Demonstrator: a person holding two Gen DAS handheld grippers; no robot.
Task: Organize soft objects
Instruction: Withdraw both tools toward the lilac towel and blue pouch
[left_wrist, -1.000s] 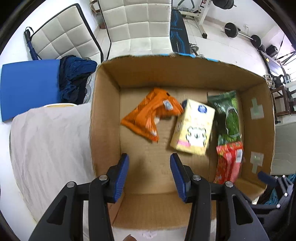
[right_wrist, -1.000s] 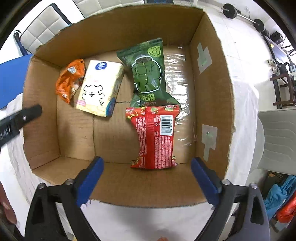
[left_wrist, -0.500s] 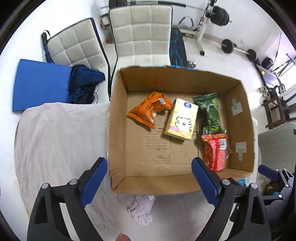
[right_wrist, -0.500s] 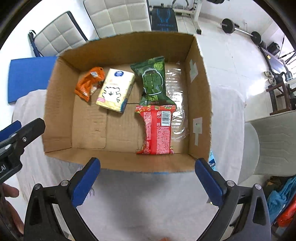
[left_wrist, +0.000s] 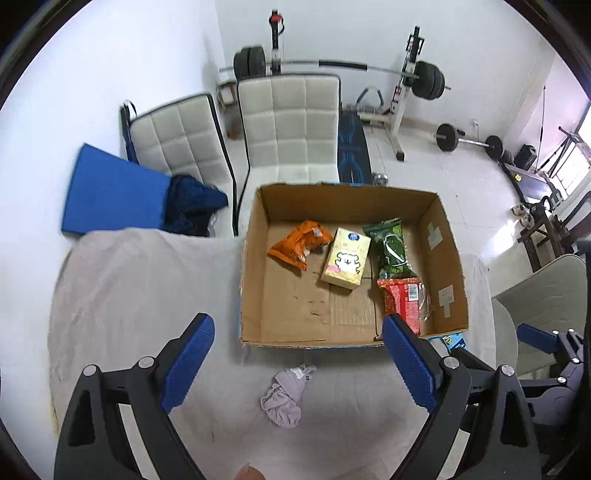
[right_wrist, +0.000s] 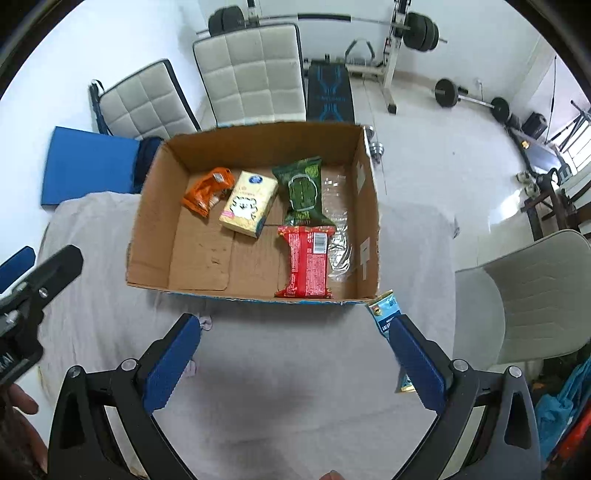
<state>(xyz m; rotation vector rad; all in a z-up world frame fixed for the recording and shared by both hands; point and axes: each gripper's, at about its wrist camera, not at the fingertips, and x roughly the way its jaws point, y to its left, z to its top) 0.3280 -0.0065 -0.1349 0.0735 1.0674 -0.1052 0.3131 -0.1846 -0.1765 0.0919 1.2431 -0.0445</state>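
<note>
Lying crumpled, pale lilac cloth (left_wrist: 286, 397), before cardboard box (left_wrist: 255, 266)

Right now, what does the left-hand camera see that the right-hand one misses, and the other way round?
Only the left wrist view shows the whole crumpled lilac cloth lying before the box. Only the right wrist view shows the blue snack packet clearly, by the box's near right corner. Both show the cardboard box holding the orange packet, yellow tissue pack, green packet and red packet.
</note>
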